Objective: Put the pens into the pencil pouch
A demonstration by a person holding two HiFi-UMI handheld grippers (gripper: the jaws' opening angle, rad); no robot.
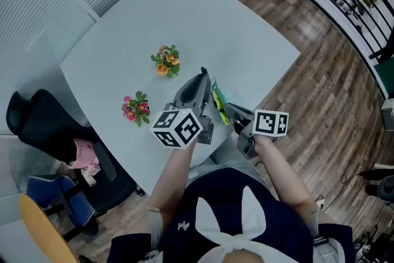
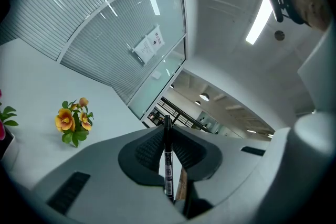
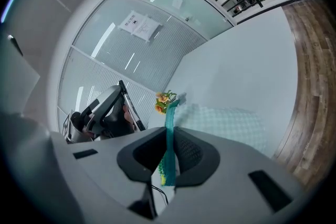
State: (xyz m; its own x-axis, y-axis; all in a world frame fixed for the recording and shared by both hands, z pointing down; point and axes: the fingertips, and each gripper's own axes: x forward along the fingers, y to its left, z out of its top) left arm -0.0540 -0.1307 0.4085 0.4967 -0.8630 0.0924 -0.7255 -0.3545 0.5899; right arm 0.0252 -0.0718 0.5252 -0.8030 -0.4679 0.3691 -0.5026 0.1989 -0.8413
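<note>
A black pen (image 2: 167, 157) stands upright between the pads of my left gripper (image 2: 168, 136), which is shut on it. In the head view that gripper (image 1: 202, 78) hangs over the white table (image 1: 184, 15), the pen tip poking past its fingertips. My right gripper (image 3: 170, 139) is shut on the teal edge of the pencil pouch (image 3: 169, 128) and lifts it. The pouch's pale checkered body (image 3: 226, 126) lies on the table beyond. In the head view the pouch (image 1: 219, 98) sits just right of the left gripper, with the right gripper (image 1: 226, 111) at its near end. The pen (image 3: 131, 105) also shows to the pouch's left.
A small pot of orange flowers (image 1: 166, 61) and one of pink flowers (image 1: 136, 108) stand on the table left of the grippers. A black office chair (image 1: 43, 120) is at the table's left edge. Wooden floor (image 1: 326, 89) lies to the right.
</note>
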